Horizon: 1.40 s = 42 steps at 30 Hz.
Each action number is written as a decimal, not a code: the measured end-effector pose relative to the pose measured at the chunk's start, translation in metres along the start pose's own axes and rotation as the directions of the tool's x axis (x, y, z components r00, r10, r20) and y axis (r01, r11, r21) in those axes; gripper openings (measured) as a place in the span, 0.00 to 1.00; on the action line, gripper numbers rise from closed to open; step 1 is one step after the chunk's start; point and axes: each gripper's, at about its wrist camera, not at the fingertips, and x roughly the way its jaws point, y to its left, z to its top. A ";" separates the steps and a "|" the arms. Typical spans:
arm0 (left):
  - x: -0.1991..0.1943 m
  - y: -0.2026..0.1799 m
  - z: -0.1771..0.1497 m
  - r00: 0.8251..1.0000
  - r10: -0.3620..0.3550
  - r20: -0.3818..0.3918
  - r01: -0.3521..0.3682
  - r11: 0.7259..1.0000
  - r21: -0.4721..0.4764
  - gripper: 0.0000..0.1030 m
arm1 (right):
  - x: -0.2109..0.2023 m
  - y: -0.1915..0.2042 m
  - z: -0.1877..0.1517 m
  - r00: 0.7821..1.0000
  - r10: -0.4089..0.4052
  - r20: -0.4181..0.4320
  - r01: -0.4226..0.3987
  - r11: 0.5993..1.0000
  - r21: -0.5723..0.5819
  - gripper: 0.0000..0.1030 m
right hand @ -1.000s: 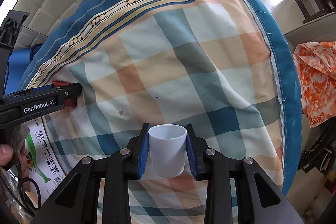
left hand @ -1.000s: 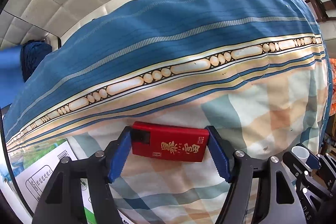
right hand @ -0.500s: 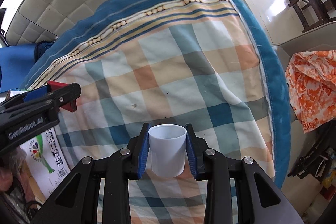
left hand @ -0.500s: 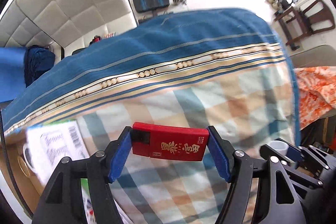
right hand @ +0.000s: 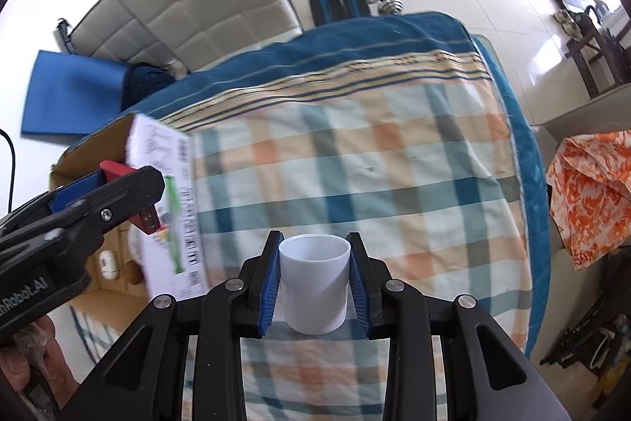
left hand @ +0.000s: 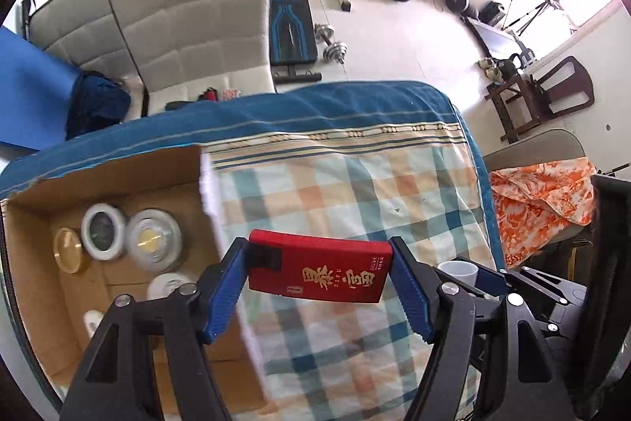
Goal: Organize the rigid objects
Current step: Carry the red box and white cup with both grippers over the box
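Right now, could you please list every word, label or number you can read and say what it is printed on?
"ZIPU": red box, under gold Chinese characters I cannot make out.
"nRobot.AI", start cut off: left gripper body.
Barcodes and small print on the cardboard box flap: too blurred.
White cup in the right gripper: no text.

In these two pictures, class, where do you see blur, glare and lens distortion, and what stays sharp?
Left wrist view: the red box between the fingers is sharp, the cardboard box flap edge smeared, the window corner glaring. Right wrist view: the white cup is crisp, the checked bedspread streaked with blur; both views bend the room toward a dark round rim.
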 end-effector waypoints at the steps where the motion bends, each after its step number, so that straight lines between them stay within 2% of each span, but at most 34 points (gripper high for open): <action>1: -0.010 0.008 -0.004 1.000 0.008 0.017 -0.008 1.000 -0.003 0.66 | -0.005 0.014 -0.004 1.000 0.010 0.005 -0.009 1.000 -0.015 0.33; 8: -0.068 0.094 -0.040 0.994 0.077 0.075 -0.071 0.994 -0.087 0.66 | -0.014 0.116 -0.025 0.998 0.062 0.015 -0.060 0.990 -0.125 0.33; 14: -0.085 0.160 -0.066 0.986 0.149 0.078 -0.135 0.978 -0.162 0.66 | -0.001 0.197 -0.038 0.997 0.072 -0.006 -0.071 0.979 -0.189 0.33; 20: -0.089 0.200 -0.078 0.983 0.166 0.081 -0.147 0.969 -0.197 0.66 | 0.016 0.243 -0.040 0.998 0.054 -0.020 -0.057 0.971 -0.230 0.33; 28: -0.065 0.242 -0.077 0.990 0.135 0.043 -0.122 0.967 -0.225 0.66 | 0.051 0.275 -0.032 0.998 0.048 -0.047 -0.057 0.970 -0.237 0.33; 33: -0.029 0.272 -0.075 0.997 0.070 -0.017 -0.072 0.958 -0.279 0.66 | 0.083 0.288 -0.030 0.994 0.079 -0.075 -0.095 0.968 -0.232 0.33; 42: 0.036 0.305 -0.075 0.991 0.029 -0.133 -0.070 0.947 -0.315 0.66 | 0.150 0.304 -0.022 0.984 0.087 -0.153 -0.120 0.969 -0.218 0.33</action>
